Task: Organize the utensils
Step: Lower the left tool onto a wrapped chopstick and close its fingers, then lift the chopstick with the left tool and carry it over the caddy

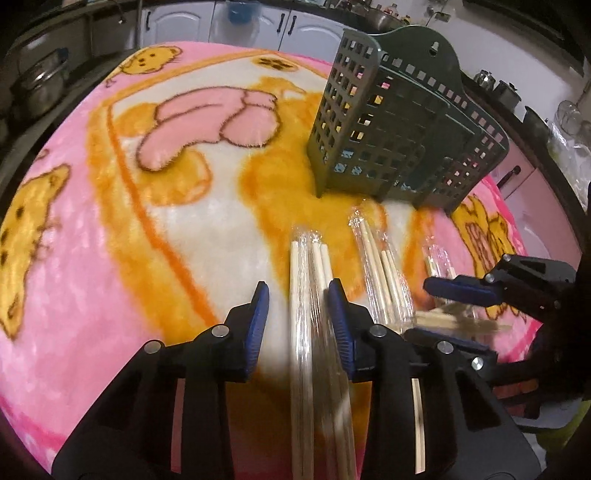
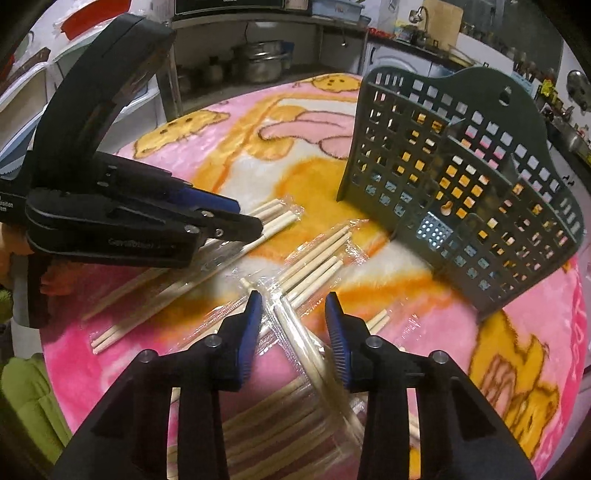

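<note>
Several clear-wrapped packs of wooden chopsticks lie on a pink and orange cartoon blanket (image 1: pixel 110 221). A dark green perforated utensil holder (image 1: pixel 399 122) (image 2: pixel 461 177) stands upright behind them. My left gripper (image 1: pixel 299 306) points down over one pack (image 1: pixel 310 266). That pack runs between its blue pads, against the right pad with a gap on the left. My right gripper (image 2: pixel 294 317) straddles another pack (image 2: pixel 291 325) the same way, with a gap at its left pad. Each gripper also shows in the other's view: the right gripper (image 1: pixel 450 310) and the left gripper (image 2: pixel 240 214).
More chopstick packs (image 2: pixel 317 266) (image 1: pixel 380 266) lie fanned between the grippers and the holder. The table's round edge drops off to the left and front. Metal pots (image 2: pixel 258 62) sit on a shelf behind, with white cupboards (image 1: pixel 177 22) beyond. A green cushion (image 2: pixel 26 398) lies low left.
</note>
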{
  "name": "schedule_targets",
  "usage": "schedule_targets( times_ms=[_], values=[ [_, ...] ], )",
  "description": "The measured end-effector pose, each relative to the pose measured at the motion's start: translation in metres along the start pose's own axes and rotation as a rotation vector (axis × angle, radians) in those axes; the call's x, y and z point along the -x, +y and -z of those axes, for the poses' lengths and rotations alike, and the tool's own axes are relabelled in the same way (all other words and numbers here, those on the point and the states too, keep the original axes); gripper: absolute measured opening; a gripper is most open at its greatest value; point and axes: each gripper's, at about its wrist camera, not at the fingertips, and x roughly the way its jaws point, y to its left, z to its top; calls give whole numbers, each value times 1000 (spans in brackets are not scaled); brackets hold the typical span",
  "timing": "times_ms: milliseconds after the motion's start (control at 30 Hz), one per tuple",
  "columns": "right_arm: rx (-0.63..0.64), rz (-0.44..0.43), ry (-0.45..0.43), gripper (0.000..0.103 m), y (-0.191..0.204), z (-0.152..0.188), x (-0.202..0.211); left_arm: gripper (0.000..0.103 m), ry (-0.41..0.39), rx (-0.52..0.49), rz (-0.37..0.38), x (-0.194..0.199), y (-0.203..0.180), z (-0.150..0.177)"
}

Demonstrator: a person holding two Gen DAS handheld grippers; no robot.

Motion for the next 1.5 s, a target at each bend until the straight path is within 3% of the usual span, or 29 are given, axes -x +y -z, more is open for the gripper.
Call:
schedule_targets(
  times_ms=[133, 400, 500, 700, 1000, 1500],
  values=[
    [-7, -38, 19, 33, -3, -4, -6, 27, 6, 10, -4, -4, 5, -8],
    [-45, -121, 28, 10, -12, -12, -6, 21, 28, 33, 24, -13, 14, -21],
    [-68, -135, 8, 9, -18, -12, 0, 10, 39, 22, 2, -17, 14, -26],
    [-108, -133, -44, 8, -32, -9, 16, 6, 43, 1, 7, -16, 13, -30],
    [-159, -116, -155, 6, -50, -9, 51, 3, -83, -48, 40, 27, -7, -48],
    [-290, -65, -403, 5, -92, -7, 143, 3, -281, -183, 125, 95, -70, -85]
  ],
)
